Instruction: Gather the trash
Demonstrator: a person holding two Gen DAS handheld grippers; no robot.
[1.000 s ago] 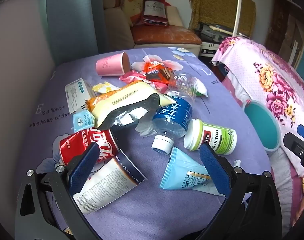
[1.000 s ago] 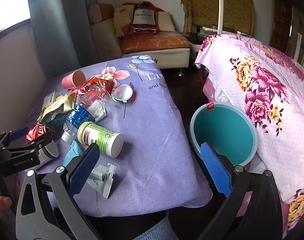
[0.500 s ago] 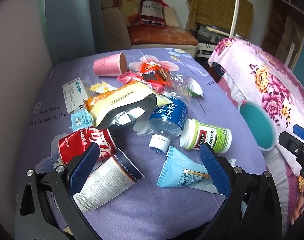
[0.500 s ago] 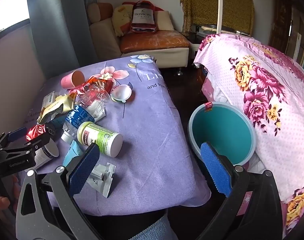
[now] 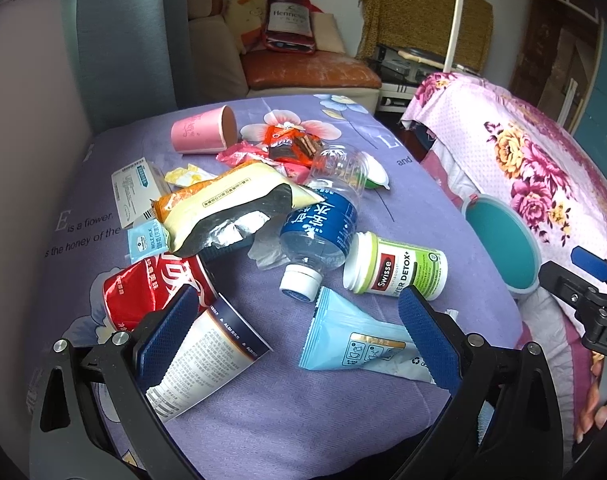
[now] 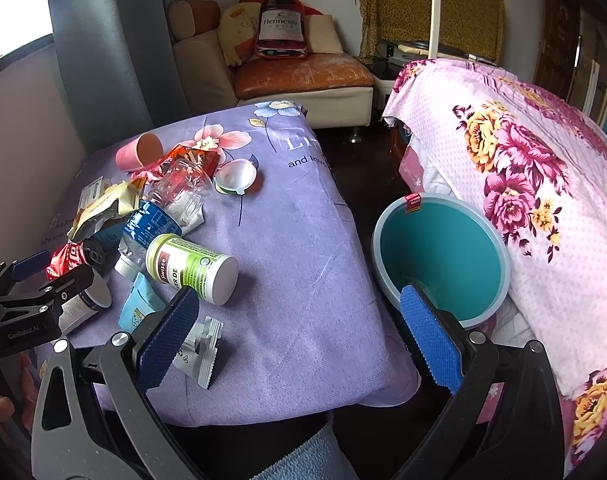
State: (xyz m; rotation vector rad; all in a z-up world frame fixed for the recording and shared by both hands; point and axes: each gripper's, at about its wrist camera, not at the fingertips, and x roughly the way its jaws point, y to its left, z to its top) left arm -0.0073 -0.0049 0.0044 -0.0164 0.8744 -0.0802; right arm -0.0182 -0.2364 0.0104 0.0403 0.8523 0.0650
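Trash lies on a purple flowered table point(image 5: 311, 420): a crushed red cola can point(image 5: 151, 288), a white paper cup point(image 5: 207, 356), a light blue sachet point(image 5: 343, 340), a green Swisse bottle point(image 5: 399, 270), a blue-label water bottle point(image 5: 319, 224), a yellow snack bag point(image 5: 231, 200) and a pink cup point(image 5: 203, 130). A teal bin point(image 6: 439, 252) stands right of the table. My left gripper point(image 5: 295, 336) is open, low over the cup and sachet. My right gripper point(image 6: 299, 330) is open and empty over the table's near right edge.
A bed with pink flowered cover point(image 6: 523, 168) stands right of the bin. A sofa point(image 6: 303, 76) with a Hennessy cushion stands behind the table. A grey curtain point(image 6: 95, 48) hangs at the far left. A white lid point(image 6: 235, 178) and a torn white wrapper point(image 6: 199, 354) lie on the table.
The left gripper has drifted slightly right and forward over the trash pile. The right gripper has shifted a little toward the bin. Both stay open and empty.
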